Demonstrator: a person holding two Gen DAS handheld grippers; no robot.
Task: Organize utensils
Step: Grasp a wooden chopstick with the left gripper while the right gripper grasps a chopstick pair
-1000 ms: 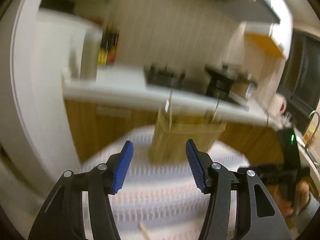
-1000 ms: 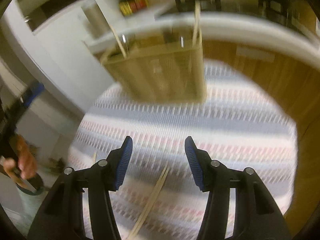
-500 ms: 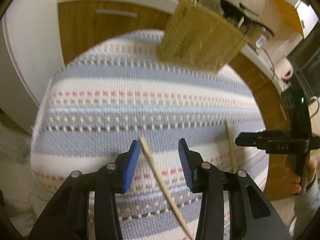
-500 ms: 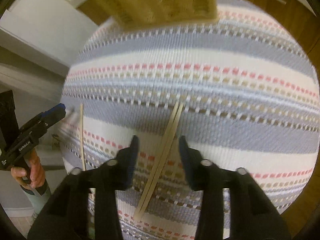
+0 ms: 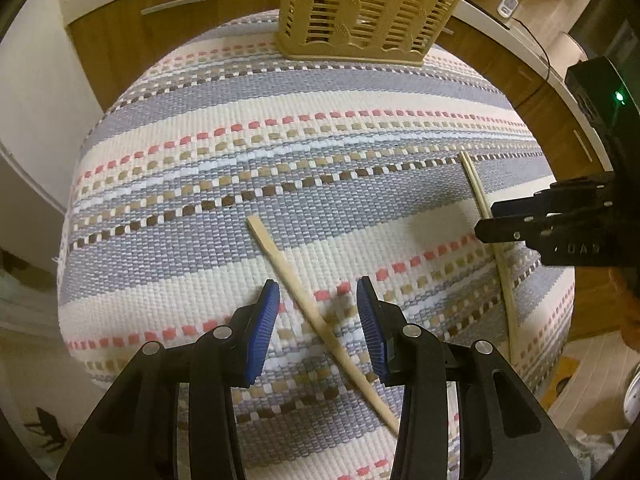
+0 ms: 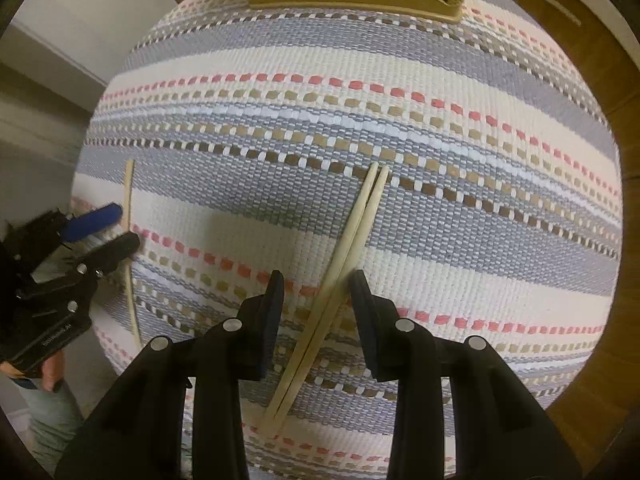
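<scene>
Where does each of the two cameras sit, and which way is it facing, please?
Left wrist: on the left gripper, looking down at a single chopstick between its open jaws; the right gripper shows at right.
Right wrist: on the right gripper, above a pair of chopsticks, jaws open; the left gripper and hand show at left.
Shared: the striped cloth, the tan utensil basket at its far edge, all the chopsticks.

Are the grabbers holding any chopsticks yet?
No. The left hand-held gripper straddles one chopstick, the right hand-held gripper straddles a pair; both open.
</scene>
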